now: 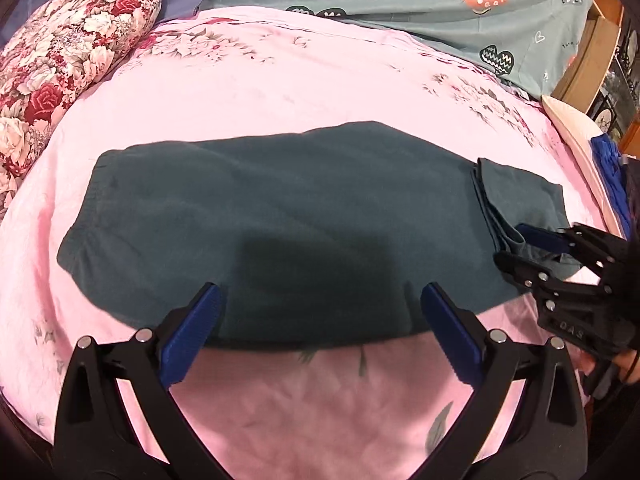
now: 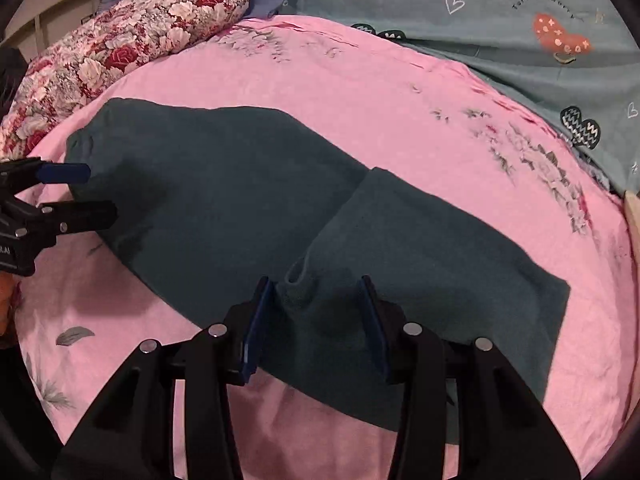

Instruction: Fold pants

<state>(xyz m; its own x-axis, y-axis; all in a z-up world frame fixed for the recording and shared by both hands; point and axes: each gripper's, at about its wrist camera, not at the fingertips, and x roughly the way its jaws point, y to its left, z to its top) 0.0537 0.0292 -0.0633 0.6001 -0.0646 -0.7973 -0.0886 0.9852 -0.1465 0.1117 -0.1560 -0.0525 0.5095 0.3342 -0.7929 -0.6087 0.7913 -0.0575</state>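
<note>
Dark teal fleece pants (image 1: pixel 280 216) lying half-folded on the pink floral bed sheet (image 1: pixel 280 80), both tools at their near edge.

Left hand-held gripper (image 1: pixel 320 300) is spread wide, grasping nothing; right hand-held gripper (image 2: pixel 316 300) straddles a raised pucker of cloth without yet clenching it. A shallow pinch there would likely catch only the top layer, skewing the fold.

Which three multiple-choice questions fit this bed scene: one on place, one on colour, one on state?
1. Where is the floral pillow, seen from the left claw? A) far left B) far right C) near right
2. What colour is the sheet under the pants? A) white B) pink C) yellow
3. How is the left claw? A) shut on cloth B) open, holding nothing C) out of view
Answers: 1 A, it lies at the sheet's far-left edge; 2 B, pink surrounds the pants; 3 B, its fingers stand wide apart.
</note>
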